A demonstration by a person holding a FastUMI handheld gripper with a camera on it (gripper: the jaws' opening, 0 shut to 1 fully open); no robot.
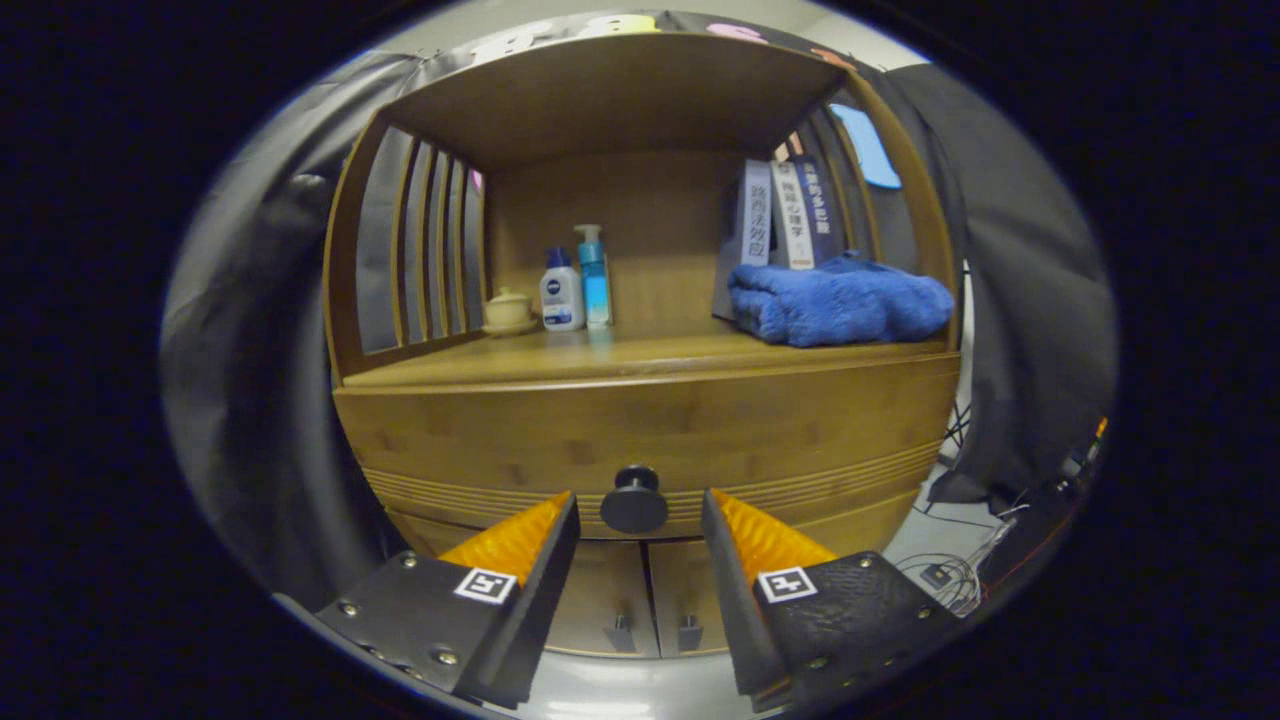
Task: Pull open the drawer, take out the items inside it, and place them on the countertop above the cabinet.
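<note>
I have the tongs (638, 505) spread open in front of the bamboo cabinet (640, 440), their two fingers apart with nothing pressed between them. The drawer's round dark knob (634, 499) sits in the gap between the fingertips, untouched on either side as far as I can tell. The drawer (500, 450) is shut, its front flush with the cabinet. Above it, the tabletop (640, 355) carries a small lidded cream pot (508, 310) at far left, a white lotion bottle (561, 290) and a blue pump bottle (594, 275) just beside each other, and a folded blue towel (840, 300) on the right with upright books (785, 215) behind it. Below the drawer I see two small cabinet doors (650, 600) with handles.
</note>
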